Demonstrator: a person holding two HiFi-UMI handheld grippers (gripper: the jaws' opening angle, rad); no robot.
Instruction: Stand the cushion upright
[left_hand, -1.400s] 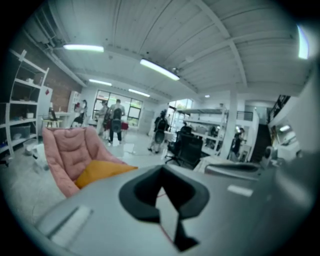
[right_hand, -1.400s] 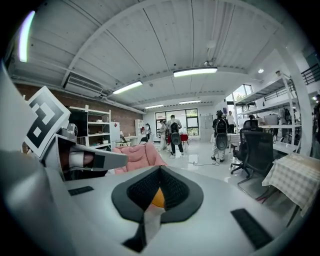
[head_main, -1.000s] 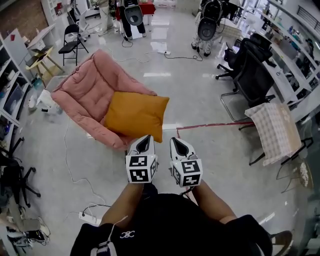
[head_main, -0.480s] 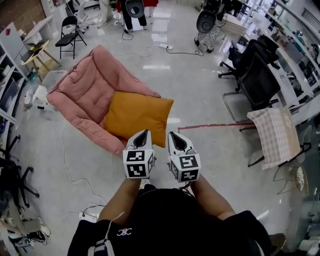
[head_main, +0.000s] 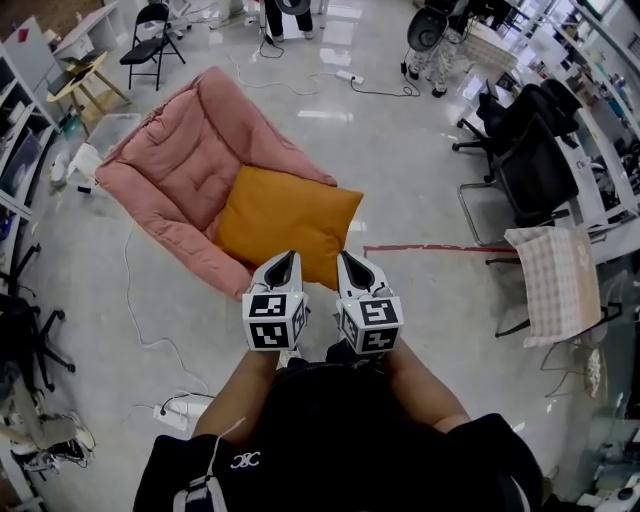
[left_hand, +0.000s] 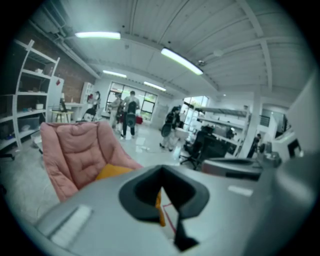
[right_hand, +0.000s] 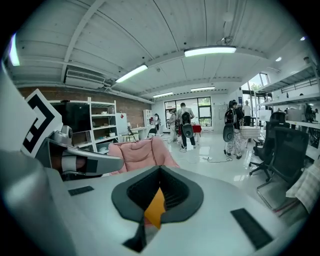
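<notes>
Orange cushion (head_main: 288, 222) lies flat on the low near end of the pink floor chair (head_main: 185, 150), one corner hanging past the chair's edge toward the red tape line (head_main: 425, 247) on the floor; it is not upright. Chair's padded back rises on the far side of the cushion. Left gripper (head_main: 287, 259) and right gripper (head_main: 345, 259) are held side by side on the near side of the chair, both pointing at the cushion. In the head view their tips overlap the cushion's near edge, left tip near the middle of that edge, right tip near its overhanging corner. Each gripper view shows the cushion ahead of and below the tips, only as an orange sliver through the slot behind the pads, so no contact is seen. Left jaws: pressed together, nothing between them. Right jaws: pressed together, nothing between them. The person's forearms run back from the marker cubes to a dark top. Black office chairs (head_main: 528, 150) stand well off to the right of the pink chair, a checked cloth (head_main: 556, 280) beyond the tape line, and a folding chair (head_main: 150, 30) past the chair's far end.
</notes>
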